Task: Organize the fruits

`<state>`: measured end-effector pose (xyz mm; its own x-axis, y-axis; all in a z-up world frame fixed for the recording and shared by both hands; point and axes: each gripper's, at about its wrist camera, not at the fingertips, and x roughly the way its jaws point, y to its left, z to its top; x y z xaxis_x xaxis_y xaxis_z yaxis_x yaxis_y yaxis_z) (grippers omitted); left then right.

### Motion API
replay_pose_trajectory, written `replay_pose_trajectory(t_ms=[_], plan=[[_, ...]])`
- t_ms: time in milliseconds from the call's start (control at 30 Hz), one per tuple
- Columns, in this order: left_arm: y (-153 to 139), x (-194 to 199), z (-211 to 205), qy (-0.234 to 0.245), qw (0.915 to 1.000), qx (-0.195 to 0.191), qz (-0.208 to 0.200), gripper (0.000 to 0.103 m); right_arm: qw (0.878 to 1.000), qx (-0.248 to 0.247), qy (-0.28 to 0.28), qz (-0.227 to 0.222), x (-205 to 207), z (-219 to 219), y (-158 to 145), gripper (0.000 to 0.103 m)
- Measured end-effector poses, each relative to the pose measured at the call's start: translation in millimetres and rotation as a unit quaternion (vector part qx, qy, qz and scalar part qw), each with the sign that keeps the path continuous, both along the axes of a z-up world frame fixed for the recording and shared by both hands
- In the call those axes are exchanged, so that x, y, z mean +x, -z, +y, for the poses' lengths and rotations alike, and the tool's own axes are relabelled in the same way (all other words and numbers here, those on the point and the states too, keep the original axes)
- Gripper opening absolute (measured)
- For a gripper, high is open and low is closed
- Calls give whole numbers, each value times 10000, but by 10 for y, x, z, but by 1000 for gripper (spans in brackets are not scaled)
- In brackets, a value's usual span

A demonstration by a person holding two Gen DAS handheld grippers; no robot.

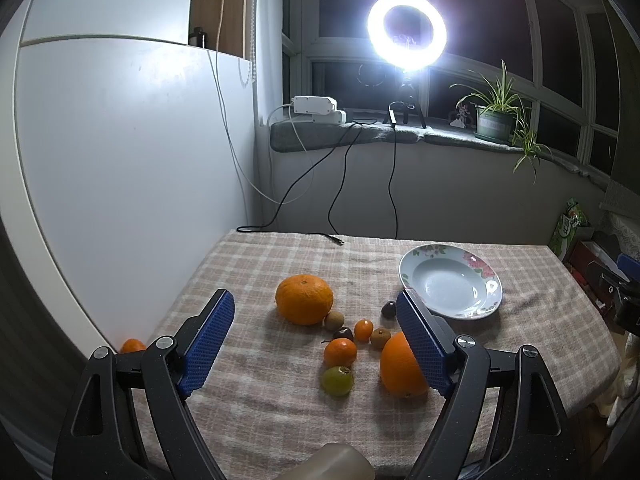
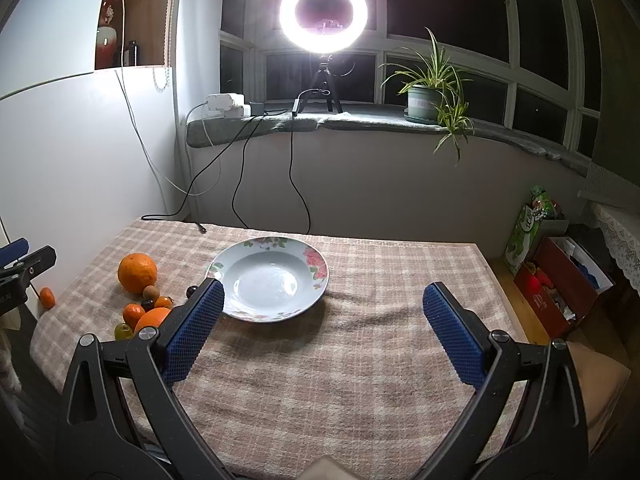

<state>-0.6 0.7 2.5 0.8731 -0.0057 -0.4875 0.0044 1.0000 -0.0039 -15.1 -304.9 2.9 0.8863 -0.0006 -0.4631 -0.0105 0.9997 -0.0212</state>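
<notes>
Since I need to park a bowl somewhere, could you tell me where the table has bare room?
Bare cloth lies right of the plate out to the table edge, and in front between the right gripper fingers. Left of the plate, fruits crowd together.

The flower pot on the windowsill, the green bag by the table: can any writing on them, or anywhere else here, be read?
Flower pot: a pale label band with letters, too blurred to read.
Green bag: large white lettering, too distorted to read.
Plate: painted flowers only, no words.
Nothing else shows legible text.

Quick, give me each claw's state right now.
Left claw: open, holding nothing.
Right claw: open, holding nothing.
</notes>
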Motion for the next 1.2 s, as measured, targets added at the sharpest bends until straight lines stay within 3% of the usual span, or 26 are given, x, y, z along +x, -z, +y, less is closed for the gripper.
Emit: replay_pose_trajectory(t_ms=[967,1200], plan=[[91,58,-6,71,9999,-24,85,83,9987,-13,-495,93,68,212,86,101],[160,103,27,96,9997,-78,187,83,9967,13,-761,277,141,339,182,95]])
